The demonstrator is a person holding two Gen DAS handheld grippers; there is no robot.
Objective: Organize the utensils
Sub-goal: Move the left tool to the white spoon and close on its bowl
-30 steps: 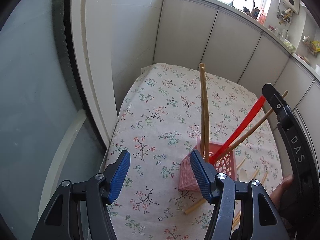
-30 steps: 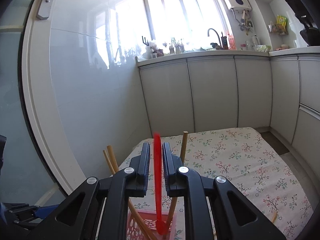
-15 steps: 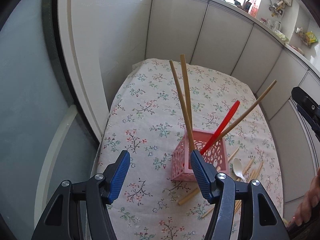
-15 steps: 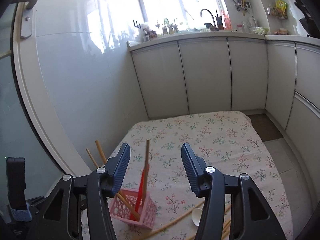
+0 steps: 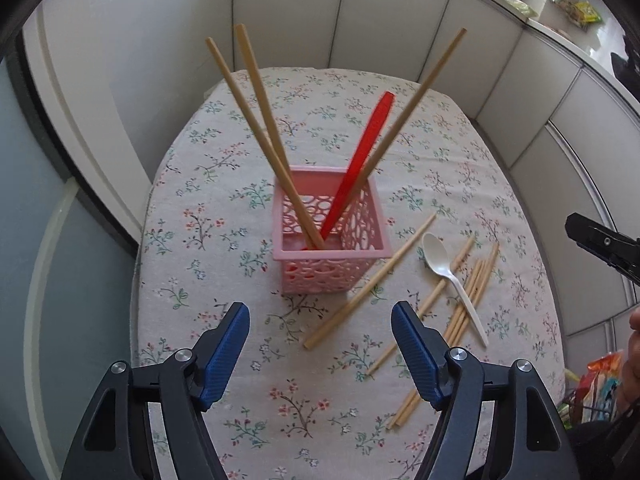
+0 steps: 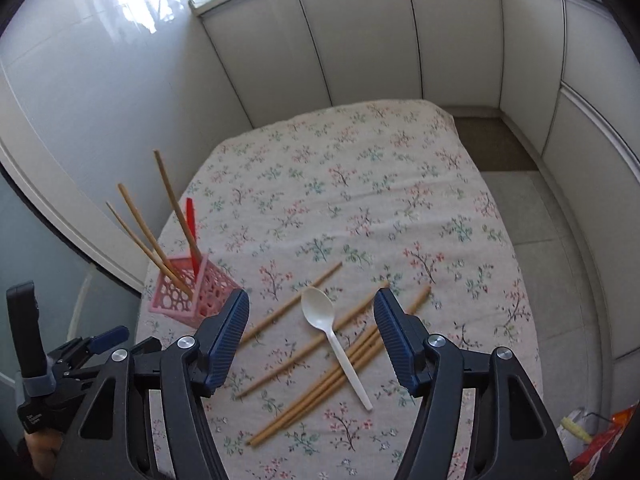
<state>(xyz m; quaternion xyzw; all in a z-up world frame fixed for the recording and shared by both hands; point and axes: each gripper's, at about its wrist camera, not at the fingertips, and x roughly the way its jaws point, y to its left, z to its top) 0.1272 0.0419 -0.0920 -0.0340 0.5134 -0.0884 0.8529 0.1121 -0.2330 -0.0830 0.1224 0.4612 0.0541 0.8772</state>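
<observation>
right hand-held gripper (image 6: 311, 338) released red utensil (image 5: 357, 168) into basket (image 5: 328, 240), withdrawn, now spread

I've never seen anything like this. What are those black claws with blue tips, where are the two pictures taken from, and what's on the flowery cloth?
They are hand-held grippers, one per hand, each with a camera looking along its two fingers. One picture is from the left gripper, the other from the right gripper. Both are open and hold nothing. On the tablecloth stands a pink basket holding three chopsticks and a red spoon. Beside it lie loose chopsticks and a white spoon resting across some of them.
</observation>
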